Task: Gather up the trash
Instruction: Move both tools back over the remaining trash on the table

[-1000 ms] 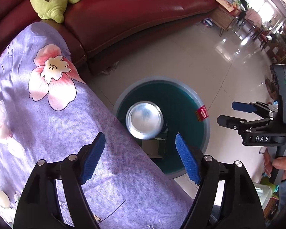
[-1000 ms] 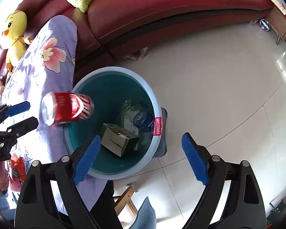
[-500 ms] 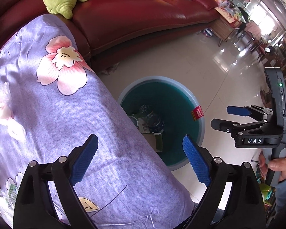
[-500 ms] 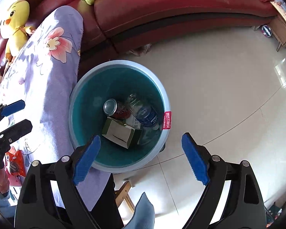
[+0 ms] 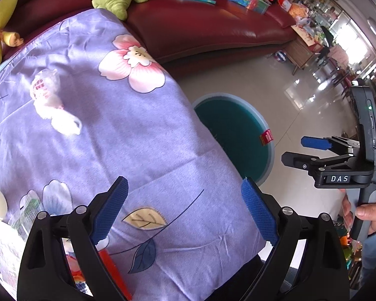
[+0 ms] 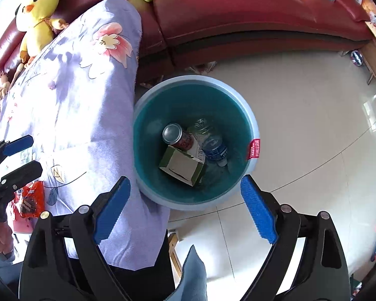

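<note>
1. The left gripper (image 5: 185, 210) hangs over the near edge of the purple flowered cloth (image 5: 127, 135); its jaws have just been opening and stand wide with nothing between them.
2. The right gripper (image 6: 185, 208) is likewise spread wide and empty, above the round blue bin (image 6: 253, 123).
3. A red can (image 6: 179, 138), green carton (image 6: 183, 166) and clear plastic bottle (image 6: 211, 143) lie in the bin's bottom.
4. Judged step: between drops. Next comes reaching back to the red snack wrapper (image 6: 31, 198) at the cloth's near edge.

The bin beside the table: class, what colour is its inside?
Teal green inside the bin, with a pale blue rim; the right wrist view shows it best.
</note>
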Demonstrator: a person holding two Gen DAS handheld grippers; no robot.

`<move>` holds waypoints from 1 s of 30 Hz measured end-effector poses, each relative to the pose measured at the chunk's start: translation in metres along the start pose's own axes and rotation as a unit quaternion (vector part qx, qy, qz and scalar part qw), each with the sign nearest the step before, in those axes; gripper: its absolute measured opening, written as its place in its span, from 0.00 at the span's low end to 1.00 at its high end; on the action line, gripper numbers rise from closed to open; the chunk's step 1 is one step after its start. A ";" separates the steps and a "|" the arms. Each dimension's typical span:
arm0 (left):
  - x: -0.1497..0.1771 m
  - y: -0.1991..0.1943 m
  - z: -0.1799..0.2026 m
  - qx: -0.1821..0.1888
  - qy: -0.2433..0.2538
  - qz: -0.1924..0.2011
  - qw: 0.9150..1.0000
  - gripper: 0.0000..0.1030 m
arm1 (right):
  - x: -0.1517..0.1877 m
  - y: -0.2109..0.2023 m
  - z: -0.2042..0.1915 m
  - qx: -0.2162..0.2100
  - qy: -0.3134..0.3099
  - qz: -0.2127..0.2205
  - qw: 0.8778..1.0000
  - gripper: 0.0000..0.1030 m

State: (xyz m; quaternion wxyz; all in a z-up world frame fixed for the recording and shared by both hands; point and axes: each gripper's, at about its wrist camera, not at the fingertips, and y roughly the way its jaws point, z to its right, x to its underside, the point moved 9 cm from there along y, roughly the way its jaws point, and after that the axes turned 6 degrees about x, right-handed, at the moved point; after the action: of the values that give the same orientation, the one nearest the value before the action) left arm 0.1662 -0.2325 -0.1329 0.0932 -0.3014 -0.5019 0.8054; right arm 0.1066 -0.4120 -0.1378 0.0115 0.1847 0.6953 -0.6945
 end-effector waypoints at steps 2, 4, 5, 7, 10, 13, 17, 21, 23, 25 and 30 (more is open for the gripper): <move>0.011 -0.014 -0.012 -0.007 -0.005 0.007 1.000 0.89 | 0.004 -0.004 -0.017 -0.007 -0.009 -0.002 1.000 0.83; 0.021 -0.026 -0.024 -0.014 -0.011 0.012 1.000 0.89 | 0.009 -0.007 -0.036 -0.013 -0.022 -0.002 1.000 0.83; 0.027 -0.032 -0.031 -0.017 -0.014 0.014 1.000 0.89 | 0.011 -0.008 -0.045 -0.015 -0.030 -0.003 0.999 0.83; 0.037 -0.044 -0.046 -0.025 -0.021 0.017 0.999 0.89 | 0.016 -0.011 -0.063 -0.017 -0.045 -0.004 0.999 0.83; 0.050 -0.065 -0.068 -0.040 -0.030 0.027 0.998 0.89 | 0.022 -0.015 -0.091 -0.023 -0.061 -0.005 0.998 0.83; 0.066 -0.087 -0.091 -0.056 -0.040 0.038 0.997 0.89 | 0.030 -0.019 -0.120 -0.031 -0.080 -0.006 0.996 0.83; 0.092 -0.112 -0.118 -0.069 -0.062 0.046 0.995 0.89 | 0.042 -0.022 -0.157 -0.037 -0.112 -0.009 0.993 0.83; 0.122 -0.128 -0.136 -0.078 -0.083 0.045 0.993 0.89 | 0.056 -0.024 -0.191 -0.043 -0.142 -0.013 0.989 0.83; 0.139 -0.135 -0.141 -0.079 -0.093 0.045 0.992 0.89 | 0.063 -0.025 -0.202 -0.046 -0.152 -0.016 0.987 0.83; 0.154 -0.141 -0.145 -0.084 -0.103 0.043 0.990 0.89 | 0.071 -0.027 -0.213 -0.050 -0.162 -0.017 0.985 0.83; 0.191 -0.153 -0.142 -0.087 -0.129 0.041 0.987 0.89 | 0.089 -0.033 -0.230 -0.057 -0.181 -0.013 0.982 0.83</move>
State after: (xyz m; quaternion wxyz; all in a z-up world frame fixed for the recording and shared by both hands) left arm 0.0723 0.0342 -0.1200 -0.0319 -0.2218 -0.5651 0.7940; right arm 0.0696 -0.1666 -0.1223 0.1389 0.0455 0.7224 -0.6758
